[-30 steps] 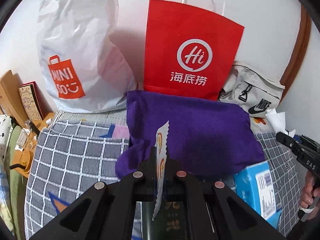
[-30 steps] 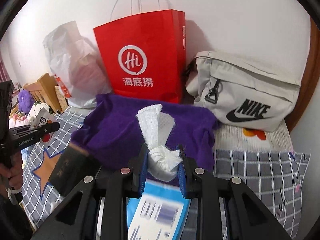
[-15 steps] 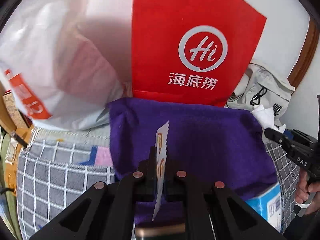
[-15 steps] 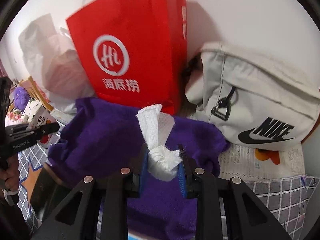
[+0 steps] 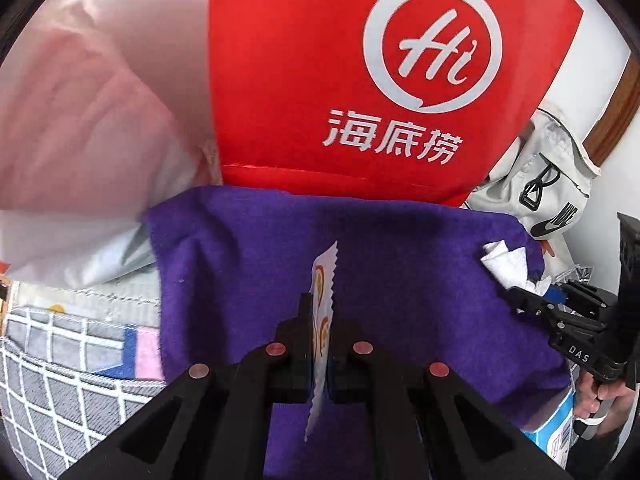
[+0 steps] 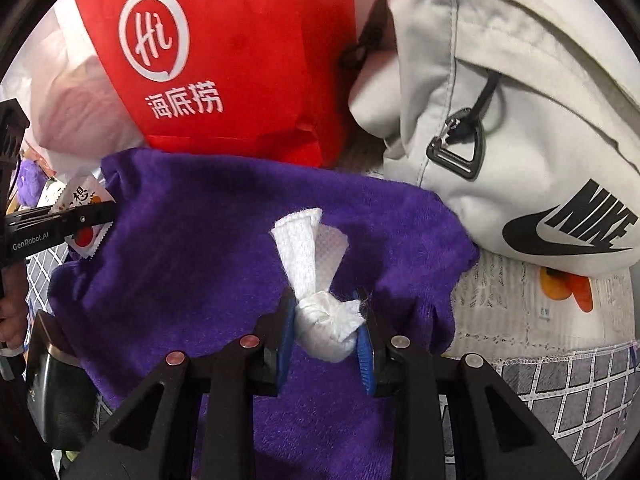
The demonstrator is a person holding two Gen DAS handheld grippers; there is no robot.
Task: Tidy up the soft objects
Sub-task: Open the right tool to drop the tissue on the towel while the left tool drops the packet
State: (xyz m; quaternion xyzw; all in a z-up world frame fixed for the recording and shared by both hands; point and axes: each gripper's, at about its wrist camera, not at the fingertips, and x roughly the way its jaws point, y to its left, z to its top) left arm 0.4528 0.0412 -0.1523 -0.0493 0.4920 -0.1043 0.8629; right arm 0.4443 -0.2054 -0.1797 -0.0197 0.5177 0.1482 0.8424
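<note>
Both of my grippers have come forward and down toward the purple towel (image 5: 400, 280) since a second ago; the red paper bag (image 5: 360, 80) that stood whole in view then now fills the top of both views, and the towel spreads wide beneath my fingers

In my left gripper (image 5: 320, 344) the jaws are pinched tight on a thin white sachet (image 5: 322, 320) with a serrated edge, held upright over the near middle of the towel. My right gripper (image 6: 326, 328) squeezes a knotted white tissue wad (image 6: 324, 324) between its blue pads, loose end sticking up, over the towel's near right part

Behind the towel stands the red bag, touching its far edge; the grey Nike pouch (image 6: 520, 120) leans at the towel's far right corner, a white plastic bag (image 5: 80, 120) sits off its far left, and checked bedding (image 5: 60, 380) shows left of it. A blue box corner (image 5: 560, 436) peeks from under the towel's near right edge

I judge I am bringing both soft items to the towel as the gathering spot; neither is set down yet, so release comes next
</note>
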